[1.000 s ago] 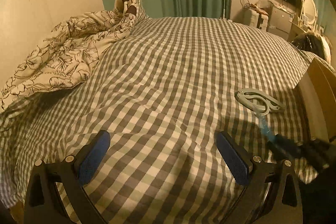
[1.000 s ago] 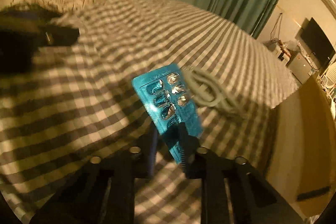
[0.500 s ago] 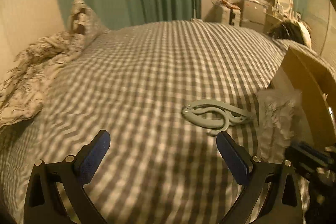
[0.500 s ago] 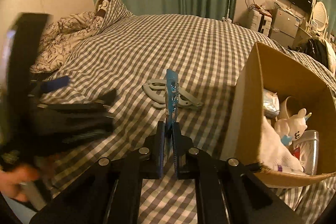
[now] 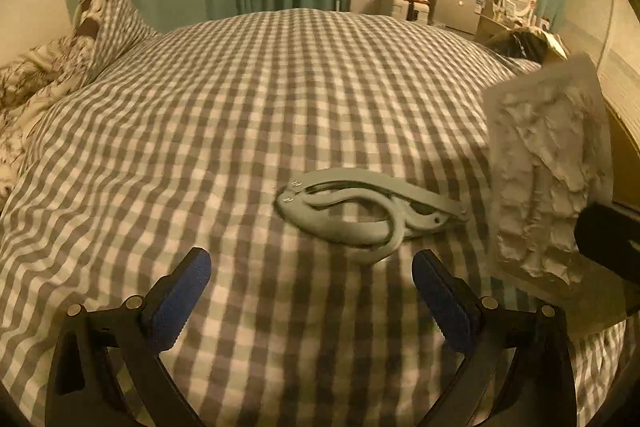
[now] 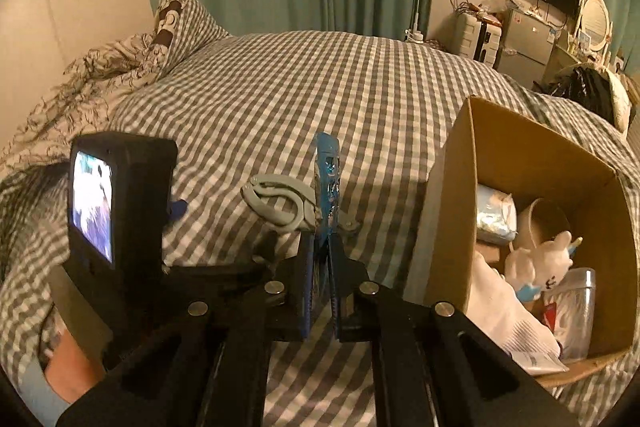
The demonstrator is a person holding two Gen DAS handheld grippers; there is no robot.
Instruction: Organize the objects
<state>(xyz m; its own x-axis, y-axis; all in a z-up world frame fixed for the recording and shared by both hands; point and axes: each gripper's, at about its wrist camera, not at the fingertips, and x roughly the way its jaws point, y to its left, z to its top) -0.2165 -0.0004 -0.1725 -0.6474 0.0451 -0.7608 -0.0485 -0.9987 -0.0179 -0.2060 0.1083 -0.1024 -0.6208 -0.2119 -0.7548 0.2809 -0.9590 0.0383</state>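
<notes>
Currently a blue blister pack (image 6: 327,183) is pinched edge-on in the right tool (image 6: 320,259), whose pads are pressed together on its lower end so that the pack stands upright above the bed (image 6: 320,87). Seen from the left wrist view, the same pack (image 5: 548,179) shows its crinkled foil back at the right edge of the frame. It is held just beside the open cardboard box (image 6: 444,211), which rests on the bed toward its right side; this grip by one end is probably chosen so that the pack can be carried over the rim and dropped in without the fingers entering the box.

Inside the box a small white plush toy (image 6: 536,259), a clear container (image 6: 576,303), a white cup-like thing (image 6: 540,219) and a pale packet (image 6: 494,215) are already gathered, so the sorting seems well advanced.

The left tool (image 5: 308,291) is spread wide and holds nothing. It is aimed at the grey-green folding hanger (image 5: 360,211), which lies flat on the checked cover near the middle of the bed, just beyond the blue pads (image 5: 444,303); it is likely being lined up as the next thing to collect. A pillow (image 6: 180,23) and a crumpled floral quilt (image 6: 80,91) are left at the head of the bed.
</notes>
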